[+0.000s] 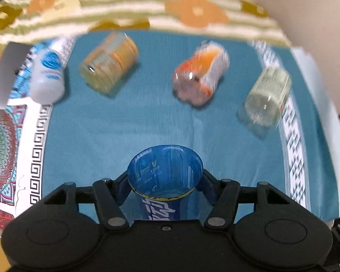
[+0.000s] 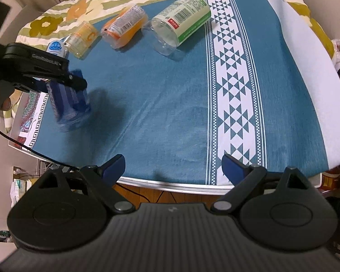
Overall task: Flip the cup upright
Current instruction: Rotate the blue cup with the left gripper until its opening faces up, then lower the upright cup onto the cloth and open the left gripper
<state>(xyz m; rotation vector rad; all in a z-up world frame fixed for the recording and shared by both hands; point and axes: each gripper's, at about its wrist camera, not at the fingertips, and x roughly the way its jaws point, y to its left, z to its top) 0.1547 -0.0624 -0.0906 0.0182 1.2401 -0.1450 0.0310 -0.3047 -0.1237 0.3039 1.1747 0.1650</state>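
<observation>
My left gripper [image 1: 164,181] is shut on a blue translucent cup [image 1: 165,174], its open mouth facing the camera. In the right wrist view the left gripper [image 2: 76,81] holds that blue cup [image 2: 68,104] near upright, tilted a little, low over the blue cloth at the table's left side; whether its base touches the cloth I cannot tell. My right gripper [image 2: 173,167] is open and empty, over the table's near edge.
Three cut bottle cups lie on their sides at the back: yellow [image 1: 108,63], orange [image 1: 200,74], green-labelled [image 1: 265,97]. A white bottle with a blue cap [image 1: 48,77] lies at the left. A patterned mat [image 1: 6,154] borders the blue cloth [image 1: 124,124].
</observation>
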